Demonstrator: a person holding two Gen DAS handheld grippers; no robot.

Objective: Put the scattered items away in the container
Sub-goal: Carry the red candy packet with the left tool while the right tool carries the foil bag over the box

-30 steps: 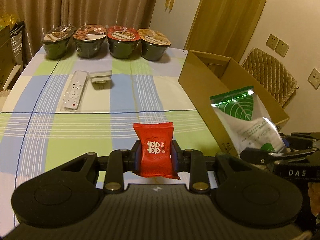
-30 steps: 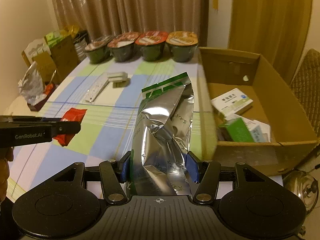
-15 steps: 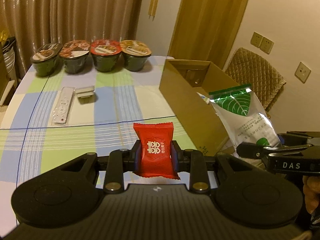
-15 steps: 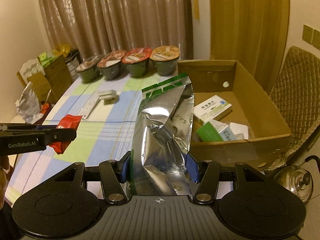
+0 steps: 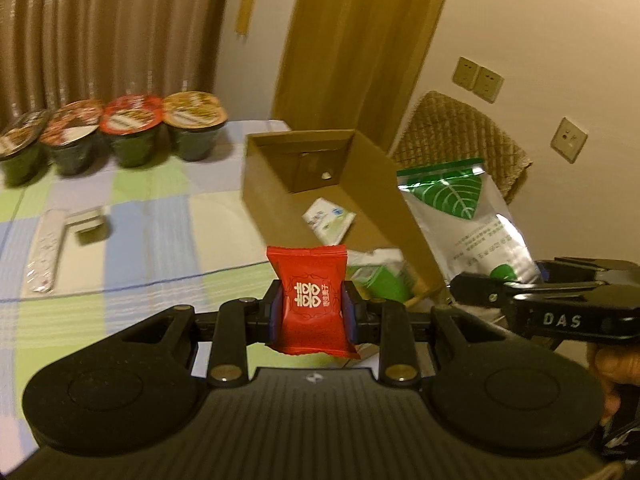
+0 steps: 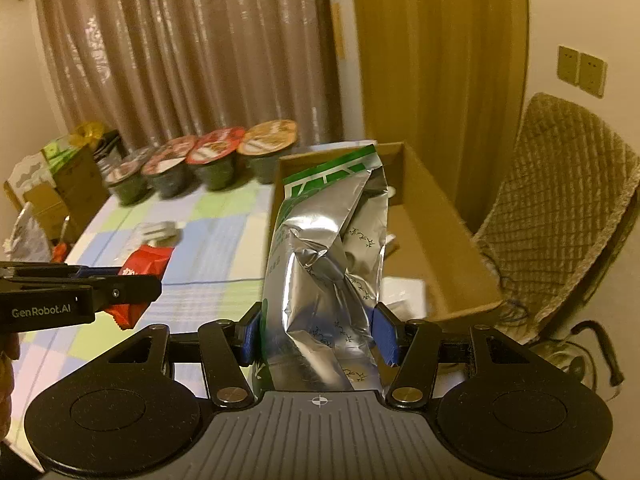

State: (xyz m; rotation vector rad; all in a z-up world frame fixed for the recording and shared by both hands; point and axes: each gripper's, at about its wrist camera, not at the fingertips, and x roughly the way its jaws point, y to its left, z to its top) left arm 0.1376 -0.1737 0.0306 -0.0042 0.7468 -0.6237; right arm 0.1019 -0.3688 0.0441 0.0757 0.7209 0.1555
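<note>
**Both grippers loaded, box ahead of them**

The left gripper [image 5: 311, 314] is clamped on a red candy packet [image 5: 310, 300], which stands upright between its pads. The right gripper [image 6: 318, 336] is clamped on a tall silver-and-green foil pouch [image 6: 328, 264], also upright, with its long axis running up away from the fingers.

The relation that matters is where the cardboard box [image 5: 280, 184] lies from each load. From the left gripper, the open box sits ahead and slightly to the right, its long axis running away from the fingers; its near end lies just beyond the packet, with a white-and-green carton [image 5: 328, 220] visible on its floor. From the right gripper, the box is directly ahead and to the right, and the pouch appears to overlap its left wall, so this one looks nearer the opening.

The right gripper sits just to the right of the left one, so both loads approach the same near end. Dropping one at a time looks the safer course, the pouch first.

Left on the checked tablecloth [image 5: 132, 240], ahead and left of the left gripper: a remote control [image 5: 44, 252] and a small grey object beside it, with four lidded bowls [image 5: 132, 132] lined up beyond.
</note>
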